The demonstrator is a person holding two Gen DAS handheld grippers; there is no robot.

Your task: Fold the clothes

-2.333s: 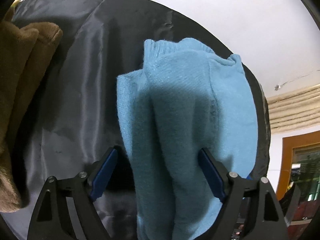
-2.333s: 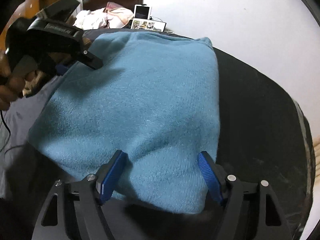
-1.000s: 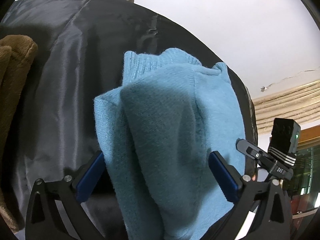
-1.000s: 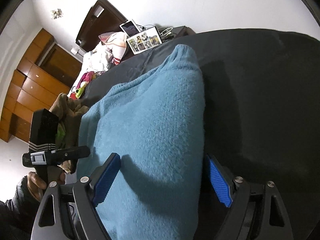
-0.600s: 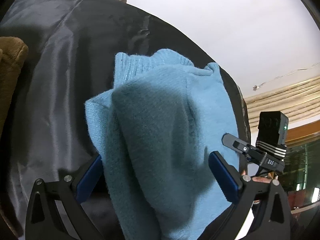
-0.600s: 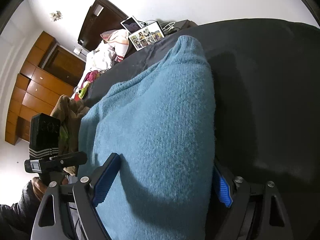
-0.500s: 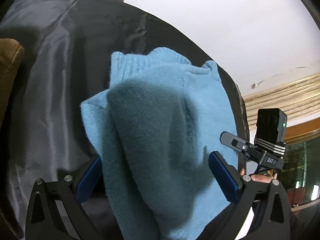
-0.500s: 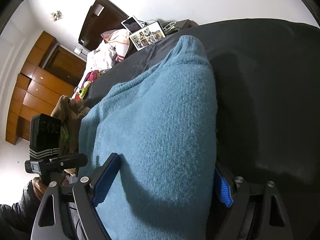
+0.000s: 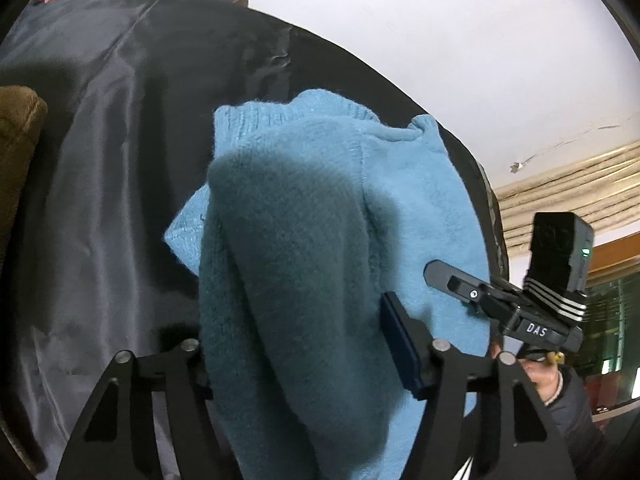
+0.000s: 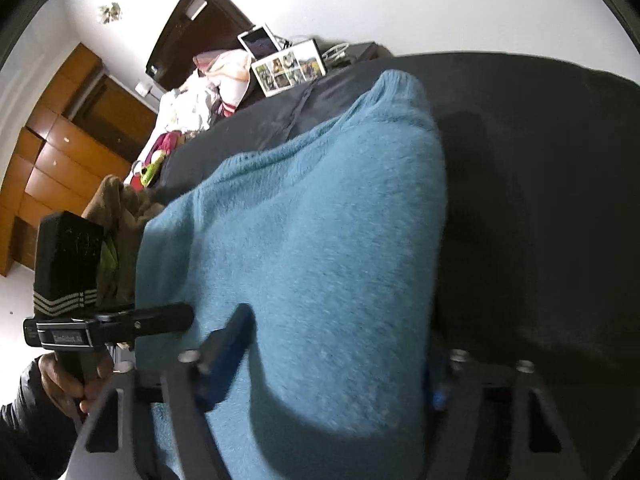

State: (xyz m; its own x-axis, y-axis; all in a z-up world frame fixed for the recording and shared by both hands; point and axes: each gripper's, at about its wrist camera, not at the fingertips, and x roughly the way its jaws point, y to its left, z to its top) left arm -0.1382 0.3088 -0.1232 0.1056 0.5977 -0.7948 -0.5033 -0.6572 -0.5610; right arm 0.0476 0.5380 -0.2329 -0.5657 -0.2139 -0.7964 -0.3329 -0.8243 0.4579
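Observation:
A blue knitted sweater (image 9: 320, 200) lies folded on a dark bedspread (image 9: 100, 160). My left gripper (image 9: 296, 332) is at its near edge, jaws closing, and a thick fold bulges between the pads. In the right wrist view the same sweater (image 10: 320, 200) fills the middle. My right gripper (image 10: 336, 344) is closing on its other end, with the left pad pressed into the knit and the right pad mostly hidden behind it. Each gripper shows in the other's view: the right gripper (image 9: 436, 272) beside the sweater's right edge, the left gripper (image 10: 186, 316) at its left edge.
A brown fleece garment (image 10: 120, 208) lies left of the sweater, also at the left rim (image 9: 16, 132). A photo frame (image 10: 288, 66) and a pile of clothes (image 10: 208, 88) sit at the bed's far end. Wooden cupboards (image 10: 60, 140) stand beyond. Dark bedspread (image 10: 540, 160) stretches to the right.
Both pairs of jaws have narrowed from wide apart onto the sweater, which now bunches up between the pads. The right gripper edged in slightly along the sweater.

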